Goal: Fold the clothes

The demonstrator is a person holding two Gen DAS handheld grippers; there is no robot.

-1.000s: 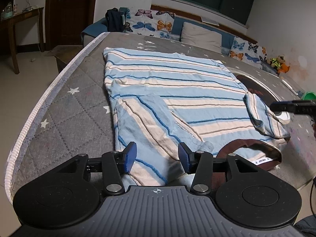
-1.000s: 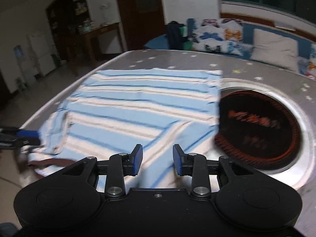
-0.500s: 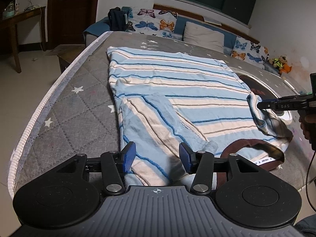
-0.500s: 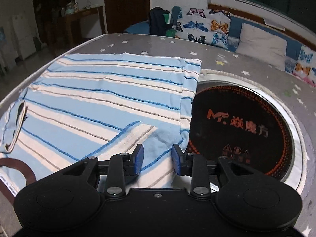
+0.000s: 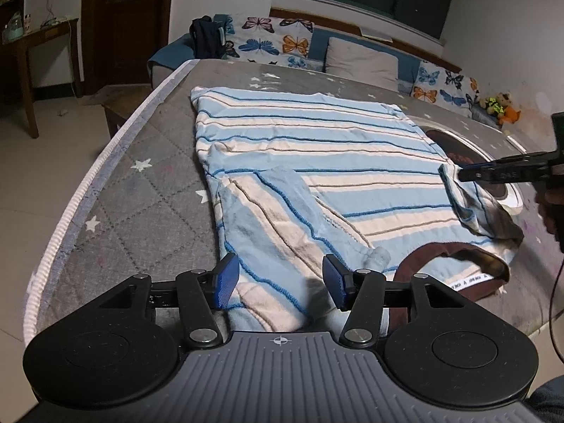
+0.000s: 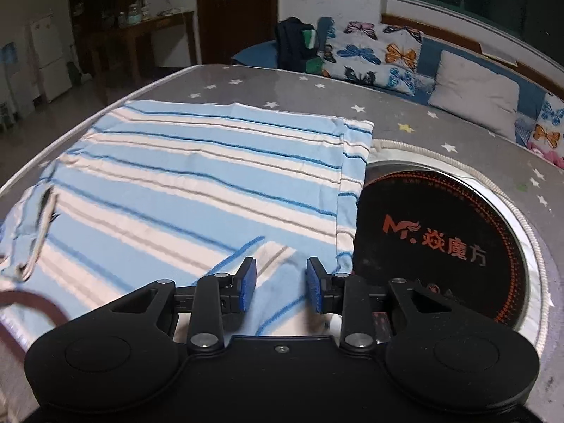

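A blue-and-white striped T-shirt (image 5: 317, 162) with a brown collar (image 5: 458, 275) lies flat on the grey star-print table cover (image 5: 141, 204). Its left sleeve (image 5: 275, 211) is folded in over the body. My left gripper (image 5: 280, 282) hovers at the shirt's near shoulder; its jaws are opening, with cloth below the gap and neither pad pressing it. In the left wrist view my right gripper (image 5: 465, 175) reaches in from the right over the folded right sleeve (image 5: 469, 208). In its own view the right gripper (image 6: 280, 283) stands open over that sleeve (image 6: 275, 264), beside the shirt's side hem (image 6: 349, 190).
A round black hotplate (image 6: 440, 239) is set into the table just right of the shirt. The table's white-trimmed edge (image 5: 88, 183) curves along the left. A sofa with butterfly cushions (image 5: 282, 42) and a dark bag (image 5: 204, 35) stands behind. A person's hand (image 5: 553, 211) holds the right gripper.
In the left wrist view the right gripper has moved leftward over the right sleeve. The right wrist view has swung and steadied over the sleeve. The left fingers stand slightly wider apart.
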